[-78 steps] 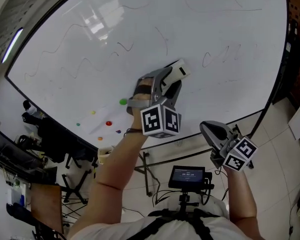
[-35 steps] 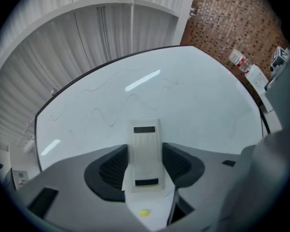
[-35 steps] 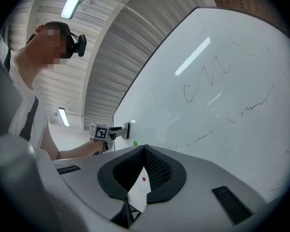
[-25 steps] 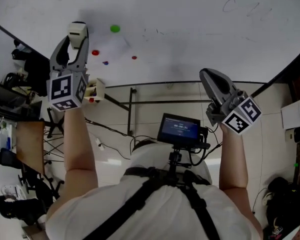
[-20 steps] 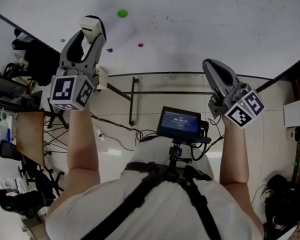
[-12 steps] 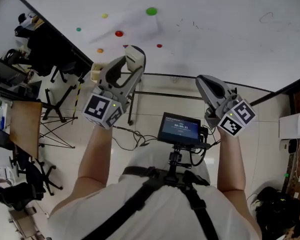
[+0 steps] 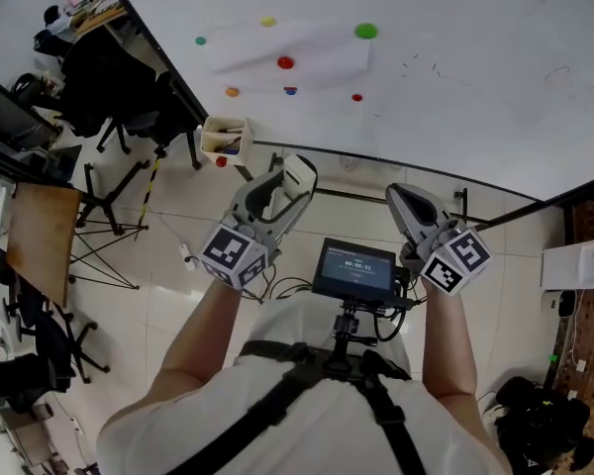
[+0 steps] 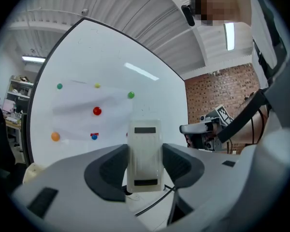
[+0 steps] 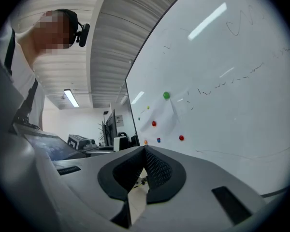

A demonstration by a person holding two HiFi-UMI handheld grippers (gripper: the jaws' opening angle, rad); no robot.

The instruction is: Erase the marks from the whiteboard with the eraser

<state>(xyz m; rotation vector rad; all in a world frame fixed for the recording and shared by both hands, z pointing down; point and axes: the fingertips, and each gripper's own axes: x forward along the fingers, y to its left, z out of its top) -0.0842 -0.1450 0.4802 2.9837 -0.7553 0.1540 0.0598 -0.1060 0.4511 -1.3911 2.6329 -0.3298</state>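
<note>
1. The eraser [image 7: 299, 174], a white block, is being pinched by the left gripper [image 7: 293, 182]. In the left gripper view both dark pads [image 8: 106, 170] are being pressed against its long sides, and it is being held upright between them.
2. The eraser is being held apart from the whiteboard [image 7: 475, 18], below the board's lower edge and above the tiled floor [image 7: 178, 265].
3. The right gripper [image 7: 404, 202] is being held to the right of the left gripper, just beside the small monitor [image 7: 353, 269] on the chest mount. In the right gripper view its jaws are pressed together at the tips, and nothing is being held between them.
4. Faint dark marks [image 7: 421, 65] are showing on the whiteboard, right of the magnets. In the right gripper view a looped scribble [image 9: 238, 24] and a broken line of strokes [image 9: 217, 83] are also showing.
5. A pale sheet [image 7: 292, 46] is being held flat against the board by coloured magnets. These include a green magnet [image 7: 365, 31] at its upper right corner and a red magnet [image 7: 285, 62] near its middle.
6. A small cream box [image 7: 225, 137] is sitting at the board's lower left edge. Its contents are too small to identify.
7. Dark office chairs [image 7: 109, 87] and a wooden tabletop [image 7: 40, 236] are standing to the left of the person, well apart from both grippers.
</note>
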